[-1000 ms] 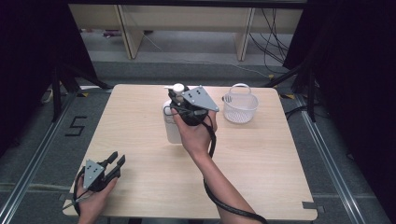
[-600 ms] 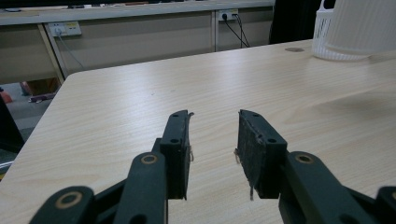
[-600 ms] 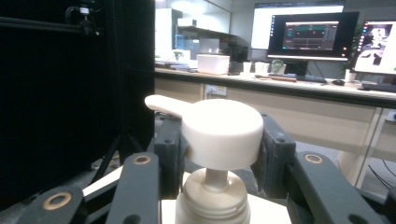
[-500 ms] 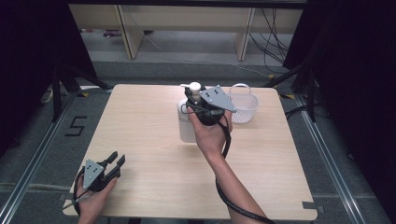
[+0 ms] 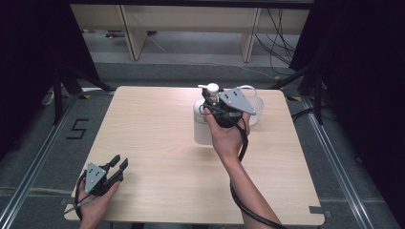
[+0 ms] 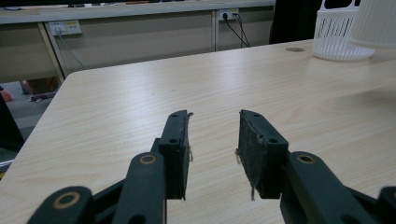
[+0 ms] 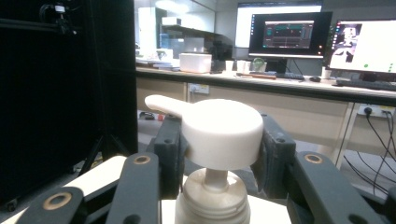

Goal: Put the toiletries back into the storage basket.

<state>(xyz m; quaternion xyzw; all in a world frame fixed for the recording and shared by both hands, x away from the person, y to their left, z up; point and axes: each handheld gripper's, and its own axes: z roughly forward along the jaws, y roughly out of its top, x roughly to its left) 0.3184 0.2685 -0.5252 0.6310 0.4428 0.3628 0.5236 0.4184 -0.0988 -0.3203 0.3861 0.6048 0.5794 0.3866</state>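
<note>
A white pump bottle (image 5: 202, 127) hangs a little above the table, just left of a white slatted basket (image 5: 255, 108). My right gripper (image 5: 213, 98) is shut on the bottle's pump head (image 7: 222, 133), one jaw on each side, with the spout pointing left in the right gripper view. My left gripper (image 5: 117, 166) rests at the table's near left corner. It is open, its jaws have just opened a little further, and nothing is between its fingers (image 6: 173, 149). From the left gripper view the bottle's base (image 6: 376, 22) floats above its shadow, in front of the basket (image 6: 335, 33).
The light wooden table (image 5: 153, 143) has bare room between the two hands. Black cables trail from both grippers. Beyond the far edge is a wooden frame on the floor, with dark curtains at both sides.
My right gripper has carried the pump bottle to the right, closer to the basket. The left hand has stayed where it was.
</note>
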